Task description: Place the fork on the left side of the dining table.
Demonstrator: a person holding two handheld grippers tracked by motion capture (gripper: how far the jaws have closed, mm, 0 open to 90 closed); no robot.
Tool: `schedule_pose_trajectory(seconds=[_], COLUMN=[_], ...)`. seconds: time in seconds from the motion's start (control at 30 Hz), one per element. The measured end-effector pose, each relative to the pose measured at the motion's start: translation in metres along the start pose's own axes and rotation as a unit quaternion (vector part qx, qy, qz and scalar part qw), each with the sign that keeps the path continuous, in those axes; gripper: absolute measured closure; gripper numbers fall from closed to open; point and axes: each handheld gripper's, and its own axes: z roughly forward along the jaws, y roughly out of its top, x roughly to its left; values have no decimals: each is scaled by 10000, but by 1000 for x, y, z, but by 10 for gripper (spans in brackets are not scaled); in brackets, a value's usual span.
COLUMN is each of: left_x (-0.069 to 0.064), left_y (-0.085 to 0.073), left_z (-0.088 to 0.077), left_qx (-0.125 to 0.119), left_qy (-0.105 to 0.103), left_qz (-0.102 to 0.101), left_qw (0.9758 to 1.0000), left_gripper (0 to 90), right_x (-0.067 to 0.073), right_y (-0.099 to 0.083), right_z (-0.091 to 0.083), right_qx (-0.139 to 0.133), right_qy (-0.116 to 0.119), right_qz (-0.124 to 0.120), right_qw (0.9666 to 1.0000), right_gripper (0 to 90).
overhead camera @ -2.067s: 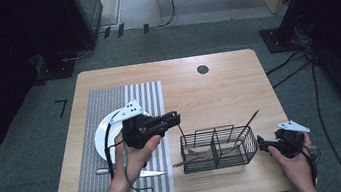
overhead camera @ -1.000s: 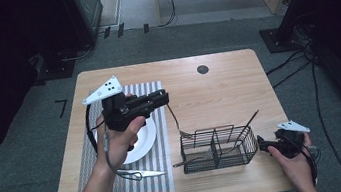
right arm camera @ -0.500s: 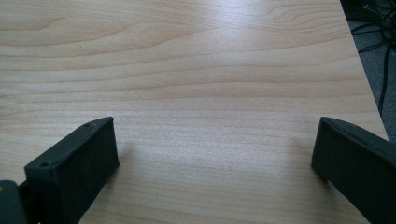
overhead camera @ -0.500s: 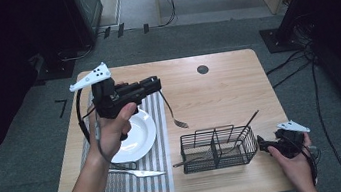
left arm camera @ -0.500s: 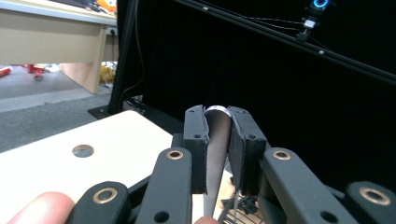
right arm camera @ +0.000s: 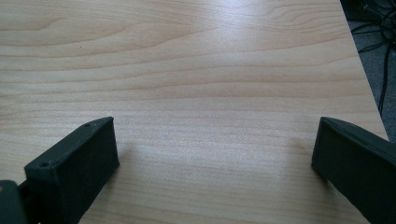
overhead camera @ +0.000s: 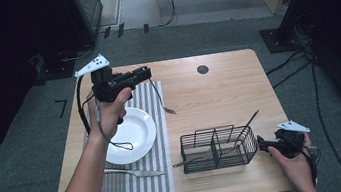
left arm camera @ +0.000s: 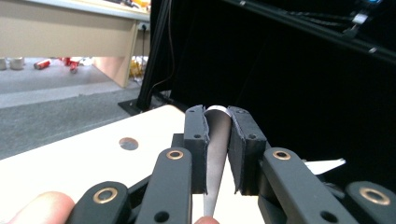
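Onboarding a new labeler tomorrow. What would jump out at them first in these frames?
Probably the left tongs, raised above the far left of the table and clamped on a fork that dangles tines-down past the striped mat. Next, the white plate on that mat with a knife in front of it. Then the black wire caddy at front right, with the right tongs open beside it.

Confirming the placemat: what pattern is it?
Grey-and-white stripes on the placemat, clearest in the high view.

A white plate [overhead camera: 136,133] lies on a striped mat [overhead camera: 157,143] at the table's [overhead camera: 209,95] nine o'clock; a knife [overhead camera: 133,172] at seven, a wire basket [overhead camera: 219,149] at five.
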Motion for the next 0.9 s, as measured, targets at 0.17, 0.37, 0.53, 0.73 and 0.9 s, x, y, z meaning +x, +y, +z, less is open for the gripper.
schedule_pose_trajectory(seconds=[0.17,0.37,0.53,0.73,0.9], left_x=[24,57,86,118,143], left_y=[-10,-20,-28,-39,-45], left_z=[17,31,41,49,52], left_qx=[245,378,554,769,697], left_qy=[138,211,346,544,735], left_qz=[118,95,236,279,466], left_qw=[9995,9990,9976,9952,9938], left_gripper=[793,793,793,793,793], right_x=[0,0,0,0,0], right_y=[0,0,0,0,0], right_z=[0,0,0,0,0], right_qx=[5,7,7,7,6], right_qy=[1,1,1,1,1], right_qz=[-1,2,0,1,2], right_qw=[10000,10000,10000,10000,10000], right_gripper=[2,2,2,1,2])
